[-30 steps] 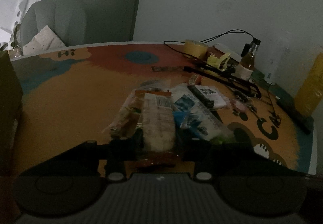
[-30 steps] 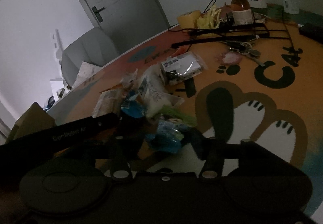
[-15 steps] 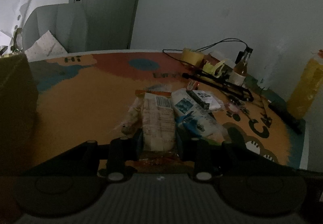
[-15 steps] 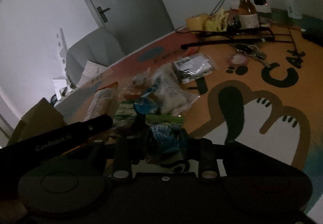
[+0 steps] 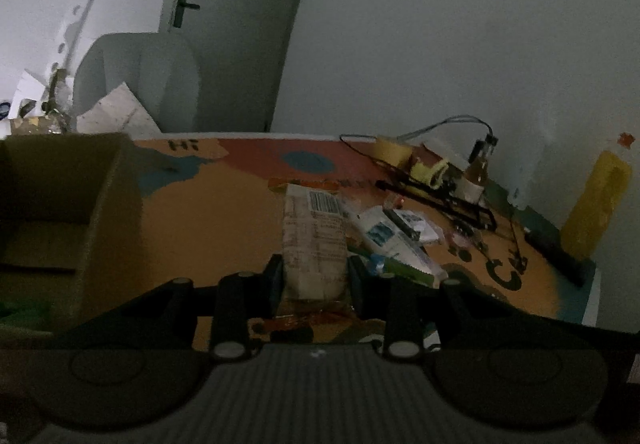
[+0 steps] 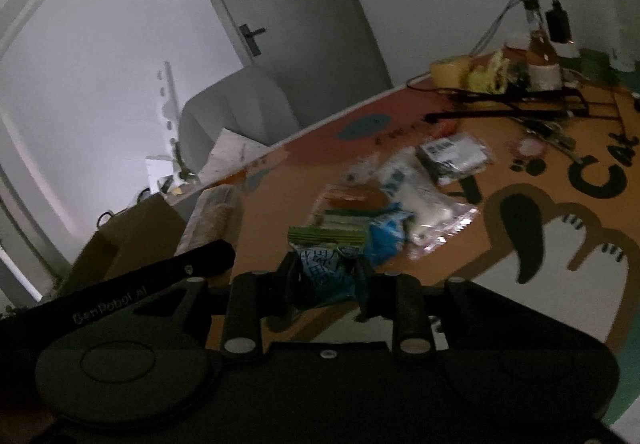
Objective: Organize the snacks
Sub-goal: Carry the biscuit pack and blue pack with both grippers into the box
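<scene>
Two tools grip snacks: left tool [image 5: 314,276] clamps cracker pack [image 5: 314,240], right tool [image 6: 325,278] blue packet [image 6: 326,276].

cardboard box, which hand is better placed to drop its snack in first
Left, probably. The left gripper holds the long cracker pack right beside the open cardboard box; the right gripper, holding a blue packet, sits farther away.
</scene>
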Demonstrator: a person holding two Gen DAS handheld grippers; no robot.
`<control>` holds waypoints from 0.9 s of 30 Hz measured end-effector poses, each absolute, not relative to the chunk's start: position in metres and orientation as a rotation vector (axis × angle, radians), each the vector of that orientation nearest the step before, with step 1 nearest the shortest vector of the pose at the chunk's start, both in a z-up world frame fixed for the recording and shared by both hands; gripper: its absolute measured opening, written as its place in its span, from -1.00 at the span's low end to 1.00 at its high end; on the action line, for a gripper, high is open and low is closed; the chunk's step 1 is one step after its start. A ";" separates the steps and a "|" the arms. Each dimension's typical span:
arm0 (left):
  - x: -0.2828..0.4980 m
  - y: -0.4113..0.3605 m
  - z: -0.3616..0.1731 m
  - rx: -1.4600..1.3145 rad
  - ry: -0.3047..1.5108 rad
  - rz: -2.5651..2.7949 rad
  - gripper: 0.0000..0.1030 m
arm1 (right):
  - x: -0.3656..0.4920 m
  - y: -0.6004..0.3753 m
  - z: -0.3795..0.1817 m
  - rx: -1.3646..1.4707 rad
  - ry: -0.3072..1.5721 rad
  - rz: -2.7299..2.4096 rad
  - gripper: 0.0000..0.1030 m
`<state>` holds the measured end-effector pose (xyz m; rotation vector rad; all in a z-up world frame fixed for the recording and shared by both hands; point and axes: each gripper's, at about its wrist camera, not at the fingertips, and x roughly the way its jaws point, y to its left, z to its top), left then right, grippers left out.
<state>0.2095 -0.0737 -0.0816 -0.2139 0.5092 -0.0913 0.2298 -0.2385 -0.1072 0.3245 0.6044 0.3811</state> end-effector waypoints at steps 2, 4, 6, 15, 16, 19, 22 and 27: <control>0.203 -0.068 -0.077 -0.218 0.494 -0.084 -0.37 | 0.227 -0.233 -0.103 0.321 0.593 0.391 -0.46; 0.198 -0.063 -0.073 -0.219 0.480 -0.077 -0.37 | 0.223 -0.229 -0.100 0.319 0.583 0.400 -0.46; 0.192 -0.057 -0.068 -0.225 0.467 -0.072 -0.37 | 0.221 -0.225 -0.095 0.317 0.574 0.409 -0.46; 0.170 -0.030 -0.054 -0.246 0.418 -0.045 -0.37 | 0.205 -0.196 -0.076 0.284 0.536 0.457 -0.46; 0.167 -0.026 -0.052 -0.246 0.413 -0.040 -0.37 | 0.204 -0.193 -0.074 0.280 0.533 0.463 -0.47; 0.159 -0.016 -0.049 -0.252 0.399 -0.022 -0.37 | 0.200 -0.183 -0.069 0.268 0.522 0.479 -0.48; 0.152 -0.006 -0.046 -0.258 0.386 -0.004 -0.37 | 0.196 -0.171 -0.063 0.260 0.514 0.500 -0.49; 0.143 0.014 -0.042 -0.269 0.369 0.029 -0.37 | 0.192 -0.151 -0.055 0.249 0.498 0.531 -0.49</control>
